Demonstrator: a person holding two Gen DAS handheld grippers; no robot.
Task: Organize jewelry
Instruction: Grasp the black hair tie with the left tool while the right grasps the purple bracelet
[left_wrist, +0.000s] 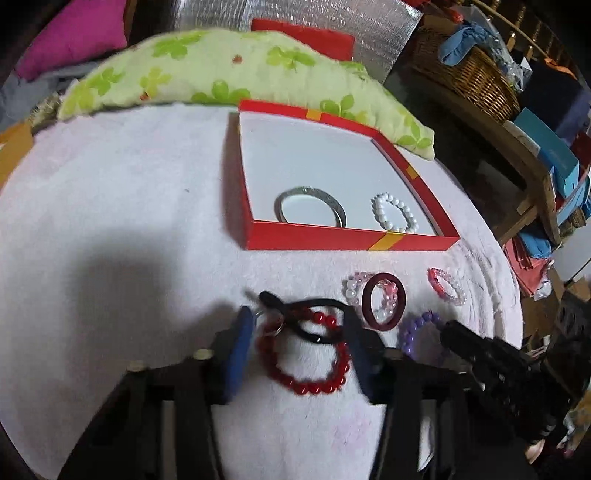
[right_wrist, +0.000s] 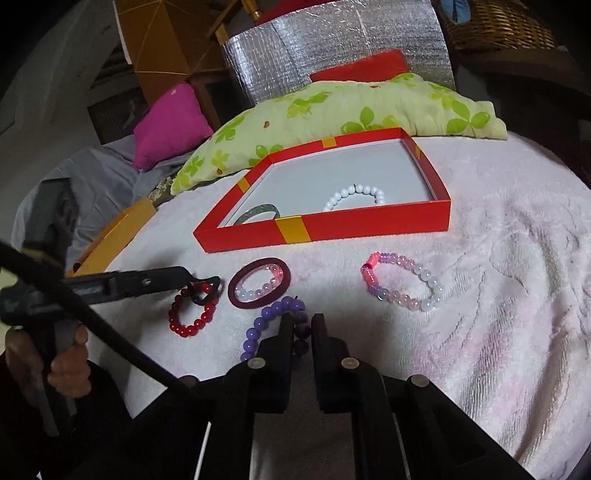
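Pink blanket (right_wrist: 498, 295), purple bracelet (right_wrist: 266, 321) in right gripper (right_wrist: 302, 326)

The left wrist view looks steeply down along its fingers from close above the near edge of the pink blanket (left_wrist: 129, 221), facing the red box (left_wrist: 343, 240) and green pillow (left_wrist: 221, 74). The right wrist view sits apparently slightly further right, angled less steeply. Both share box, pillow and blanket.
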